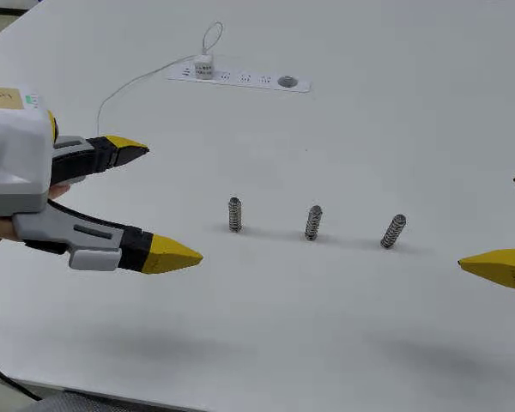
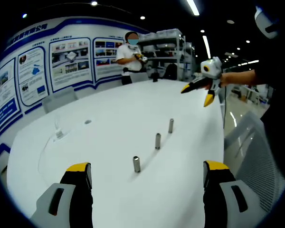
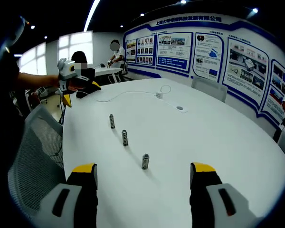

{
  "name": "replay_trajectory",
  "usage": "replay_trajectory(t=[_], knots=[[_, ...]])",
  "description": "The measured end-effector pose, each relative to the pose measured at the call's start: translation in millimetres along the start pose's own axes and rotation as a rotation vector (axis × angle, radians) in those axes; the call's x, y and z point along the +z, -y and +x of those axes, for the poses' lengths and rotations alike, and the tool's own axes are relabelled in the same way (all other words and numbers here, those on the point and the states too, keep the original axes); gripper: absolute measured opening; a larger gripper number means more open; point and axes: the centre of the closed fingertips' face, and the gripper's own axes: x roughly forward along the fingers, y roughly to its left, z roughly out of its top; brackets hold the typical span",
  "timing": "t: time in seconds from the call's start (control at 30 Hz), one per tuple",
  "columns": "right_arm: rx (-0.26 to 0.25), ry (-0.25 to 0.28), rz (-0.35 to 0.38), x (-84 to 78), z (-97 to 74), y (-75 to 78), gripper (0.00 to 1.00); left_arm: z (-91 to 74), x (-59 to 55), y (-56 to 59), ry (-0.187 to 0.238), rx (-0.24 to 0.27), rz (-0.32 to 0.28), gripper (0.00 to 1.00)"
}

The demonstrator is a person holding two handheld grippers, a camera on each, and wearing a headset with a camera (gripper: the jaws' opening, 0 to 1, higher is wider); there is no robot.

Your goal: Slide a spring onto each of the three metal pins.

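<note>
Three upright metal pins stand in a row on the white table [image 1: 352, 137], each with a coil spring around it: the left spring [image 1: 234, 215], the middle spring [image 1: 313, 222] and the right spring [image 1: 394, 231], which leans slightly. The right gripper view shows the same row [image 3: 125, 137], as does the left gripper view [image 2: 157, 141]. My left gripper [image 1: 172, 203] hovers open to the left of the row, holding nothing. At the right edge my right gripper [image 1: 489, 221] is open and holds nothing too. Both stand well apart from the pins.
A white power strip [image 1: 240, 78] with a plug and a thin looped cable lies at the far side of the table. Mesh chairs [image 3: 33, 156] stand at the table's edge. People stand at other tables in the background.
</note>
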Motion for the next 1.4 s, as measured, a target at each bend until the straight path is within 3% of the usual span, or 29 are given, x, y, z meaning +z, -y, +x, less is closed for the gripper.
replay_trajectory(t=[0.5,1.4], knots=[[0.004,-0.008,-0.007,-0.4,2.1,-0.7,0.80,-5.0,-4.2,-1.9,0.006,0.015,-0.011,1.00],[0.009,-0.005,0.009,-4.3,2.0,-1.9,0.80,-7.0,-0.8,-2.8,0.000,0.029,0.001,1.00]])
